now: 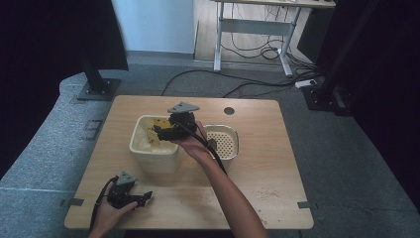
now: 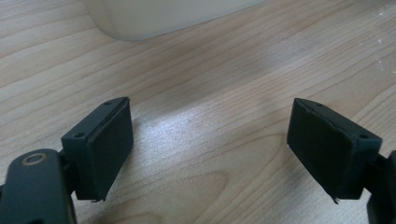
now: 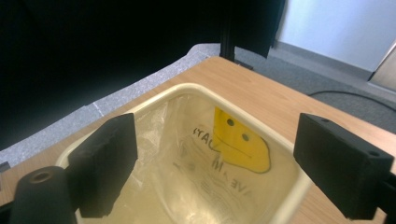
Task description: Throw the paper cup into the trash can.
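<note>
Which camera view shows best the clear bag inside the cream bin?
The right gripper view: it looks straight into the cream bin, so the clear bag and its yellow print show. The high view gives it small, half hidden by the right gripper.

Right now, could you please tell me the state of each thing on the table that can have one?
Left gripper: open, empty, low over the table.
Right gripper: open, empty, above the bin.
Cream bin: upright, lined with a clear printed bag.
Perforated basket: upright, beside the bin.
</note>
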### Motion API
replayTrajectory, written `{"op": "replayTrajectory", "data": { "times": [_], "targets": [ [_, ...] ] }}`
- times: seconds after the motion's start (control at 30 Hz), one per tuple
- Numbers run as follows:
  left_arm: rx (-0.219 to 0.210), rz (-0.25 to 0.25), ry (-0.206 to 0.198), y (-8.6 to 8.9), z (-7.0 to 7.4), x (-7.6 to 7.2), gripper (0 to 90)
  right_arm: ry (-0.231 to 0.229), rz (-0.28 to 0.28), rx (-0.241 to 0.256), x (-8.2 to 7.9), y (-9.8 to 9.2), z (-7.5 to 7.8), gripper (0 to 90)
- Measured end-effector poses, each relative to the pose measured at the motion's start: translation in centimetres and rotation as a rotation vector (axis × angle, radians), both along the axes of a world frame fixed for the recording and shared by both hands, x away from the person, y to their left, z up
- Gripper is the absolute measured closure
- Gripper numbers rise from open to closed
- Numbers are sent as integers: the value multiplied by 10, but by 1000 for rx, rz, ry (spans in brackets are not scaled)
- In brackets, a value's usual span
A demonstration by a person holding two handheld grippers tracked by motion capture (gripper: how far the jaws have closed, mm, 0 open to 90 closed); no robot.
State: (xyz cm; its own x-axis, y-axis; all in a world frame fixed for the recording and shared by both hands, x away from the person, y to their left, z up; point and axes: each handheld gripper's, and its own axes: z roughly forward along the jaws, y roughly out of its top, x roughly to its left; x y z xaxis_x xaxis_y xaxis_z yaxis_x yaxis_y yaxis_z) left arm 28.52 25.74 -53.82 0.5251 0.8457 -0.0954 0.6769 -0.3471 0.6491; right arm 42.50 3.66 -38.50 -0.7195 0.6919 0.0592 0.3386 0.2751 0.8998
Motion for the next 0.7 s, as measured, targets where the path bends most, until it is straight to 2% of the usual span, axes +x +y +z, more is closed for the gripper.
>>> {"op": "replayTrajectory", "data": {
  "times": [0.07,0.2,0.33,0.47,0.57,0.7],
  "targets": [
    [3,-2,-1,0,-1,0,149,2,3,-10,0,-1,0,116],
    [0,8,0,-1,0,0,149,-27,-12,-34,-5,-13,5,116],
    [-1,8,-7,0,1,-1,149,-63,-24,-13,-17,-34,11,129],
    [-4,18,-3,0,1,1,149,-95,-45,28,-32,-66,14,135],
    [-2,20,-6,2,0,1,149,-117,-64,31,-42,-93,13,139],
    [-12,36,-9,7,2,2,149,-154,-103,44,-61,-137,4,159]
  ]
}}
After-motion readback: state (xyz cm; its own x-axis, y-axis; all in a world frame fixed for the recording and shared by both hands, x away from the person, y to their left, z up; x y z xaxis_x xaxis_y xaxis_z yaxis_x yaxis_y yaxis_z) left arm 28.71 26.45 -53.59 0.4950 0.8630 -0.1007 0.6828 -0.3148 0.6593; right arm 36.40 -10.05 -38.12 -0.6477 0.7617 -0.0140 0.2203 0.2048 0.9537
